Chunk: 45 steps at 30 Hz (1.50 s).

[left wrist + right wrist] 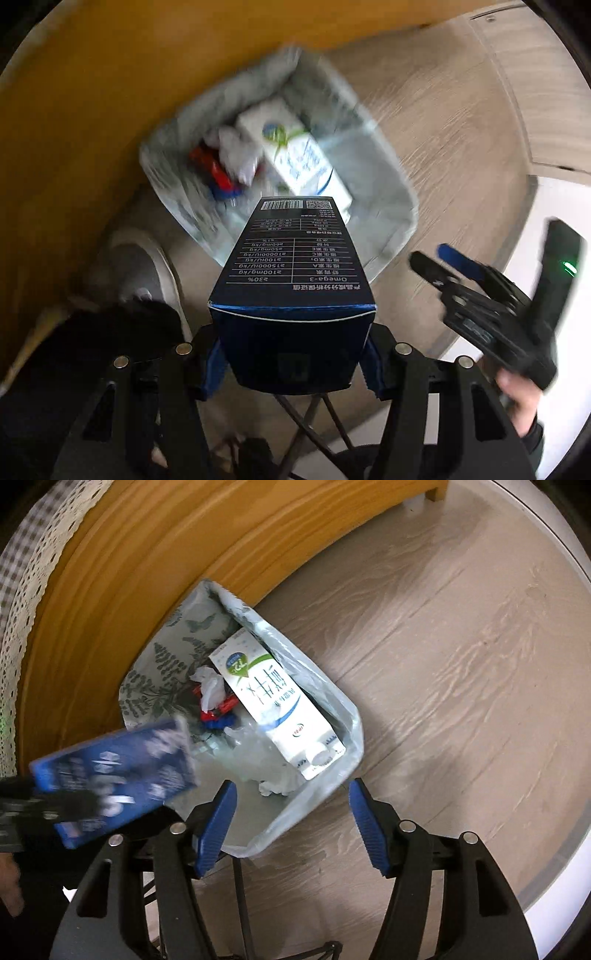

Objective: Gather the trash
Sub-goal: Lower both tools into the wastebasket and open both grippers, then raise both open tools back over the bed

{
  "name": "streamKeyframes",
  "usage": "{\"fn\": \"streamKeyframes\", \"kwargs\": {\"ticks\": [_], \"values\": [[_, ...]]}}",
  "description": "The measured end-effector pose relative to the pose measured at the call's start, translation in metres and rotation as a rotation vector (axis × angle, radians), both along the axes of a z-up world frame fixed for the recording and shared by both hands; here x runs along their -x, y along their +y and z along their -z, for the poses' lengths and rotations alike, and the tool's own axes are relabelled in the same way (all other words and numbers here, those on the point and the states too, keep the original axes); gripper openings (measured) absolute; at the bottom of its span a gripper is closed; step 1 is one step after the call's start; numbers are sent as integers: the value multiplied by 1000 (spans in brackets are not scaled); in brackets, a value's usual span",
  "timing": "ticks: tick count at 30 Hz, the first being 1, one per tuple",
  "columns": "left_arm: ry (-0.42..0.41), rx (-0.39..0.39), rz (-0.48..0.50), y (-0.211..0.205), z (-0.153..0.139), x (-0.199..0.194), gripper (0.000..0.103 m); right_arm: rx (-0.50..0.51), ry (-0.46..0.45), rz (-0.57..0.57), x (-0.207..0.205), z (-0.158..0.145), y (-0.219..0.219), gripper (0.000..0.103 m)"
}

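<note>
in the left wrist view, the left tongs (pixel 295 363) at lower centre are clamped on a dark blue carton (pixel 291 280), above the lined trash bin (pixel 391 206) holding a milk carton (pixel 295 155). in the right wrist view, the right tongs (pixel 291 827) stand apart and empty at the bin's lower edge, the blue carton at lower left.

milk carton (pixel 275 705) and crumpled tissue (pixel 211 686) inside bin (pixel 347 716) beside wooden furniture (pixel 147 554)

This is a room in a home. A pale wood-grain plank floor (pixel 443 672) runs under honey-coloured wooden furniture (pixel 155 561), draped at the far left with a gingham cloth edged in white lace (pixel 22 590). Beside the furniture stands a small bin (pixel 347 716) with a leaf-printed liner, holding a milk carton (pixel 273 701) and crumpled tissue (pixel 210 686).
</note>
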<state>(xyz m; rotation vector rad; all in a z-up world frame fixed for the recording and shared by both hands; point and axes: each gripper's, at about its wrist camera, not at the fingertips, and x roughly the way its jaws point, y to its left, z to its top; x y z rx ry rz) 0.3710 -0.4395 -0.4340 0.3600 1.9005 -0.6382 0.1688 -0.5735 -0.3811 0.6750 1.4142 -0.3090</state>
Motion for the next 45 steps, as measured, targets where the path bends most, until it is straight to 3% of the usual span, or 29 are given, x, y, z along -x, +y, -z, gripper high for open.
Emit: {"fn": "streamKeyframes", "kwargs": {"ticks": [4,7,10,13,20,23,27,32,38,43,45], "values": [[132,-45,-45,-8,33,10,57,-10,9,12,5,6,2,61],[165,-98,-69,-12,53,14,60,-12,14,11,4,10,4,61],[192,-141,-85,-11,68,17,70,2,18,4,3,7,4,61],[203,-129,-64,-12,63,18,72,15,22,11,2,7,2,61],[142,-71,-50,-6,38,11,73,40,27,15,-2,3,-2,61],[123,-88,-84,2,33,2,73,46,35,-4,-7,5,1,61],[7,-21,-71,13,-7,-10,73,58,28,-25,-14,-2,10,61],[-54,68,-87,34,-52,-24,73,111,11,-69,-30,-22,21,61],[-188,205,-145,65,-120,-48,73,225,-91,-119,-67,-84,35,61],[-322,344,-196,106,-190,-73,78,314,-237,-176,-109,-153,59,61],[-365,391,-240,134,-211,-83,79,343,-299,-202,-126,-176,70,67]]}}
